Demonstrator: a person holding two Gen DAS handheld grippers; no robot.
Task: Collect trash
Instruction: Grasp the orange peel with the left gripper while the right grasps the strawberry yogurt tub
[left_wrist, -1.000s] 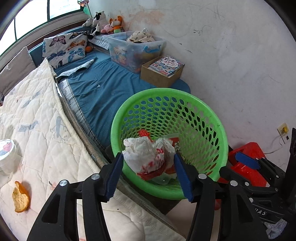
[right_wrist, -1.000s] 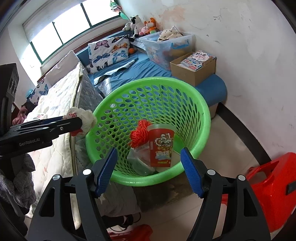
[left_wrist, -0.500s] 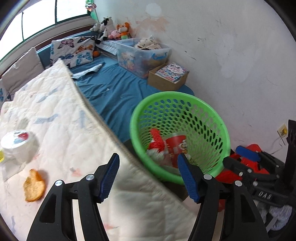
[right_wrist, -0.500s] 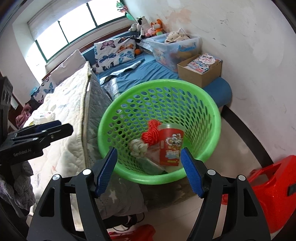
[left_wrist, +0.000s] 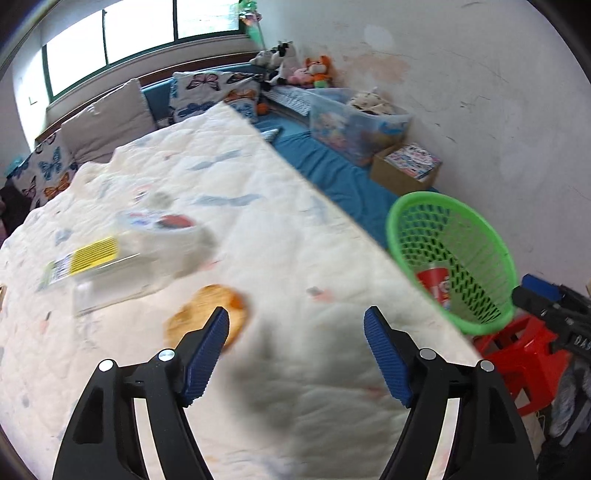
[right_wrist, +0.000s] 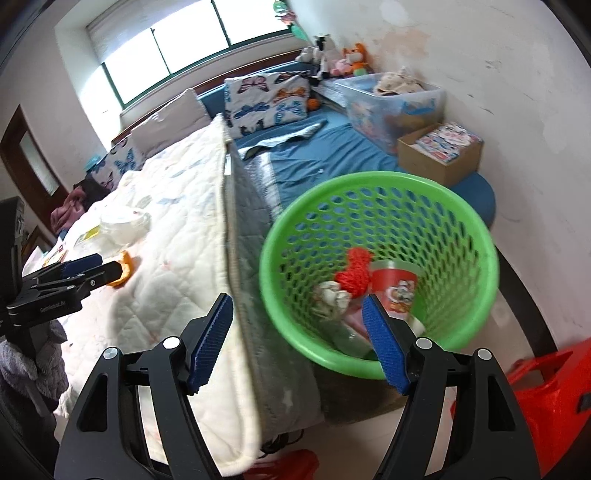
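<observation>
The bed is still strewn with trash; the green basket, already part-filled, is set beside it. The left tool, empty and opening, is held over the orange peel; the right tool is held open, empty. The soft peel could be crushed or missed by a skewed pinch.

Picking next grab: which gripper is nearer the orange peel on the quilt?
Left. The left gripper hovers just over the orange peel, jaws opening, nothing between them. The right gripper is off the bed's edge, by the basket.
</observation>
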